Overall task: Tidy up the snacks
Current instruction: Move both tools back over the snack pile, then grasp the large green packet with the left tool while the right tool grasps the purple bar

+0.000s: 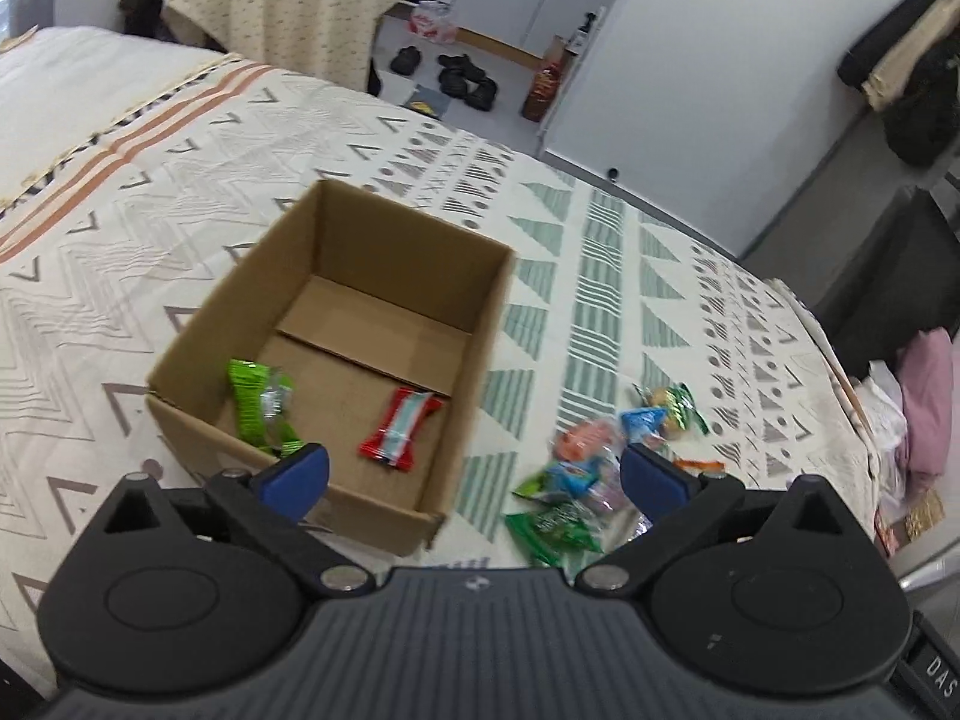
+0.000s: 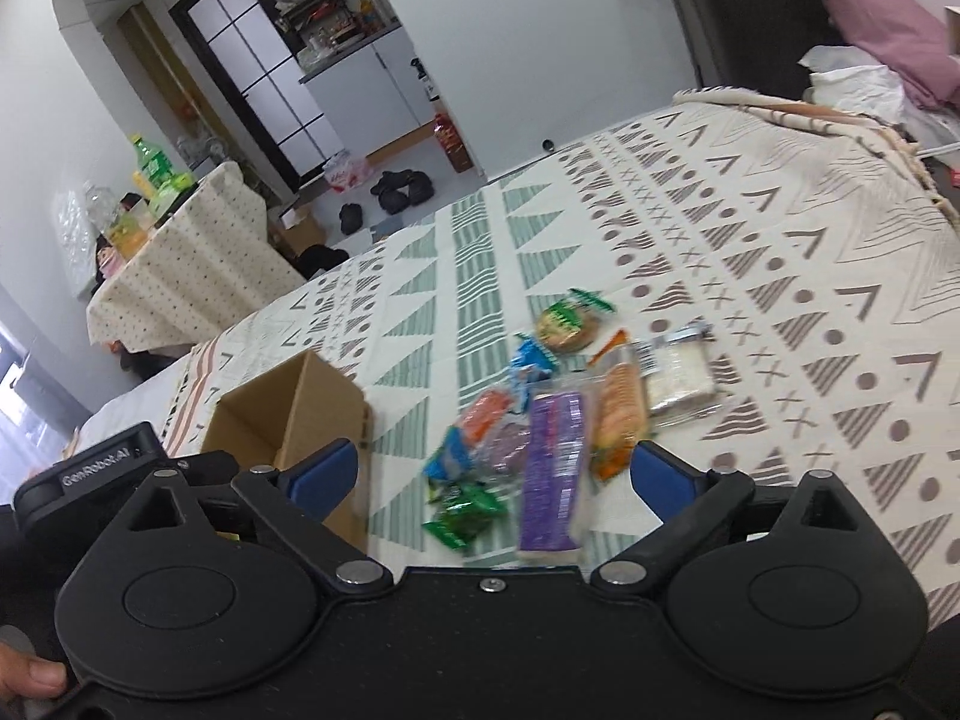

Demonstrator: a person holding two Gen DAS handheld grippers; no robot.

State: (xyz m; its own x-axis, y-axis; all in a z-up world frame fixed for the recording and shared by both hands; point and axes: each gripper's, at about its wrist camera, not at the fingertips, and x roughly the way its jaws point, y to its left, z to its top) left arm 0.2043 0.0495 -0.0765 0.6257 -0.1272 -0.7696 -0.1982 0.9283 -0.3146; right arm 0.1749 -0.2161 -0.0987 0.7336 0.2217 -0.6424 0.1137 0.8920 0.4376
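An open cardboard box (image 1: 480, 324) stands on the patterned bedspread and holds a green snack packet (image 1: 261, 405) and a red packet (image 1: 399, 429). My left gripper (image 1: 474, 474) is open and empty, above the box's near right corner. A pile of snack packets (image 1: 576, 480) lies just right of the box. In the right wrist view my right gripper (image 2: 495, 474) is open and empty over that pile: a purple packet (image 2: 552, 468), an orange packet (image 2: 618, 414), a green packet (image 2: 465, 513), a round biscuit packet (image 2: 567, 324) and a white packet (image 2: 681, 375). The box (image 2: 318, 402) is at its left.
The bedspread (image 2: 780, 276) stretches far and right of the pile. Pink and white bedding (image 2: 870, 60) lies at the bed's far corner. A cloth-covered table with bottles (image 2: 174, 240) stands beyond the bed. Shoes (image 1: 462, 75) lie on the floor.
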